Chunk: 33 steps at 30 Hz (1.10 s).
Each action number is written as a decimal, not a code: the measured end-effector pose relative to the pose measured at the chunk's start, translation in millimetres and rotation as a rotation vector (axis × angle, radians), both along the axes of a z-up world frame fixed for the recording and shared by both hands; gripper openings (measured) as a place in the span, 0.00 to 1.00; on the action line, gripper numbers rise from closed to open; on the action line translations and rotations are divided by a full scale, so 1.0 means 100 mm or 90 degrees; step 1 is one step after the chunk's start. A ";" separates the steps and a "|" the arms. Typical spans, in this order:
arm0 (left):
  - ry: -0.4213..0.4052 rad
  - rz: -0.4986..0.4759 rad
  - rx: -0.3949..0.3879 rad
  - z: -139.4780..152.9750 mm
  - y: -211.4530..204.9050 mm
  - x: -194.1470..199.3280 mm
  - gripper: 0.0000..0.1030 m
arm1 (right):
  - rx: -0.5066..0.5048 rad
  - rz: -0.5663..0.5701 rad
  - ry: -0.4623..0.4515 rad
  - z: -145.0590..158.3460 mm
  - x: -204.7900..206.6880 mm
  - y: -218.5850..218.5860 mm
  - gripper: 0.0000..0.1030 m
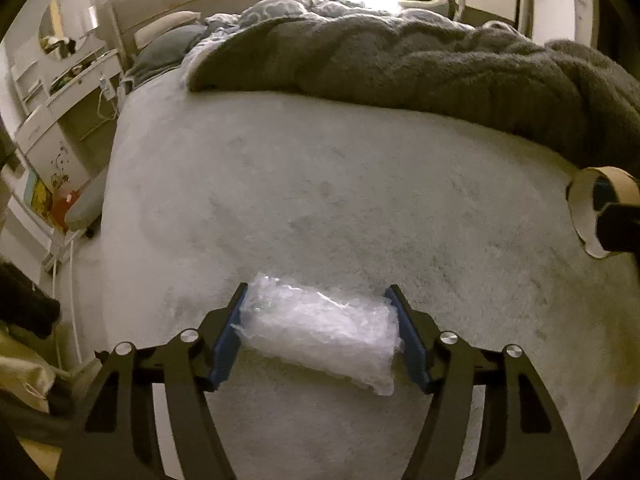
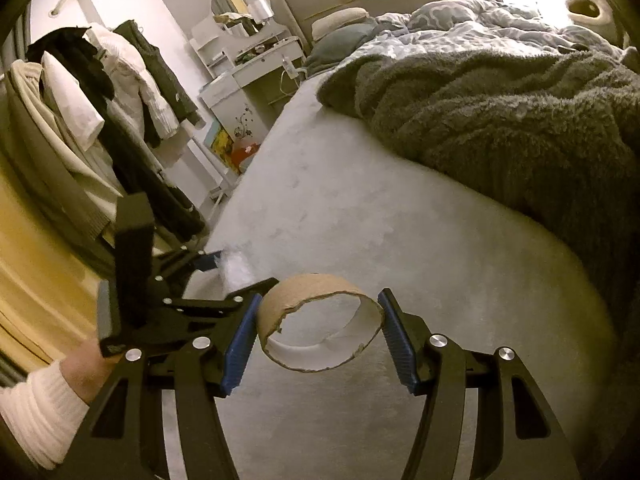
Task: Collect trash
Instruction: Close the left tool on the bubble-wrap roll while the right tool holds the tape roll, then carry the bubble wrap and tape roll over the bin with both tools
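Observation:
My left gripper (image 1: 318, 320) is shut on a wad of clear bubble wrap (image 1: 320, 330), which its blue pads squeeze from both sides above the pale bed sheet (image 1: 320, 184). My right gripper (image 2: 320, 322) is shut on a short cardboard tube ring (image 2: 320, 322), held above the same sheet. The ring and the right gripper also show at the right edge of the left wrist view (image 1: 592, 212). The left gripper (image 2: 192, 280) with a bit of bubble wrap (image 2: 238, 266) shows to the left in the right wrist view.
A bunched grey fleece blanket (image 1: 440, 64) and patterned duvet (image 2: 460, 28) cover the far half of the bed. A white dressing table with a round mirror (image 2: 240, 8) stands by the headboard. Clothes hang on a rack (image 2: 100, 92) at the left.

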State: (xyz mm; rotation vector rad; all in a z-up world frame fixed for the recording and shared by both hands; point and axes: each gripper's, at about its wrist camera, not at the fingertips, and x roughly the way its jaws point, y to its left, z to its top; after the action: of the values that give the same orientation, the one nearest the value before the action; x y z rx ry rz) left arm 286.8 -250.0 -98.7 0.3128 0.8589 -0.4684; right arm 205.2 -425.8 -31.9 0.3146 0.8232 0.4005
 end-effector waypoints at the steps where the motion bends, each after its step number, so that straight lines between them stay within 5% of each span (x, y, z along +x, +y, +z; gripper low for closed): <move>1: 0.000 0.008 -0.007 0.00 0.02 0.00 0.67 | -0.003 -0.001 -0.003 0.02 -0.01 0.02 0.59; 12: -0.040 0.120 0.000 0.09 0.20 -0.11 0.66 | 0.008 -0.003 -0.045 0.32 -0.11 0.04 0.59; 22: -0.024 0.176 -0.003 0.20 0.48 -0.31 0.66 | 0.029 -0.005 -0.063 0.45 -0.15 0.04 0.59; 33: -0.026 0.226 -0.009 0.34 0.96 -0.59 0.66 | 0.009 0.059 -0.079 0.55 -0.18 0.57 0.59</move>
State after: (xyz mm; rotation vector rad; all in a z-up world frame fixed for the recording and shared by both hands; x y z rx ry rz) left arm 227.7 -154.1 -64.3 0.1515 0.8501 -0.1379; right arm 187.1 -368.9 23.0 0.2623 0.7159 0.5078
